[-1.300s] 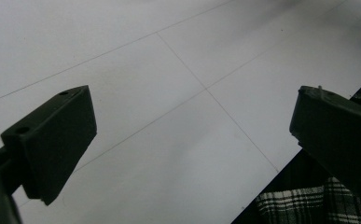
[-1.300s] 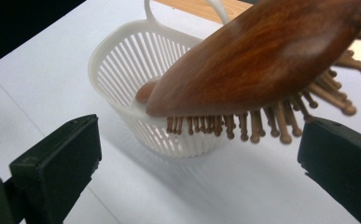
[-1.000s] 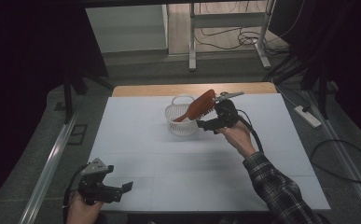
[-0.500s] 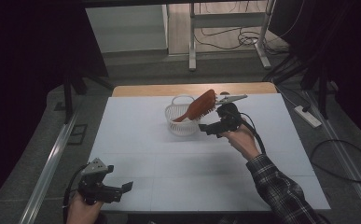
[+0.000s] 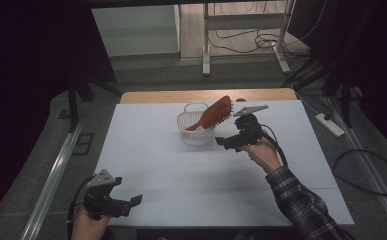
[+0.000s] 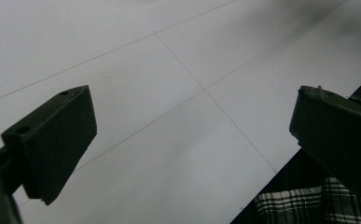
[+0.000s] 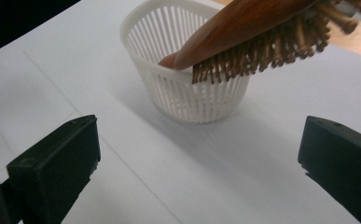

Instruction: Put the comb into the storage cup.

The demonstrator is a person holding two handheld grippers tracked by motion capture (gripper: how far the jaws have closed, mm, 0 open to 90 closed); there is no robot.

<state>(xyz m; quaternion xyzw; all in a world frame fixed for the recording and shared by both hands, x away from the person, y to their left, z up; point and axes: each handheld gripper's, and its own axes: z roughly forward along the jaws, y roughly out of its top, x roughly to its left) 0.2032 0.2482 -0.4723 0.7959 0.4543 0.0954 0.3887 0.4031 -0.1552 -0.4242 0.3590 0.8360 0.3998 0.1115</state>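
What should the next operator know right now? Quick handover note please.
Right gripper: jaws open, nothing held, just short of the basket on the person's side.
Left gripper: jaws open, idle at the near left table edge.
Hairbrush: handle down inside the white basket, bristle head leaning out over the rim.
Done: brush is in the basket and released.
Left: probably only pulling the right gripper clear; check the brush sits stable.

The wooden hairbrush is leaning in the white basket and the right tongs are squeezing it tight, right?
Not quite. The wooden hairbrush does lean in the white basket, but the right tongs are not squeezing it. The right gripper view shows their jaws wide open with nothing between them, short of the basket.
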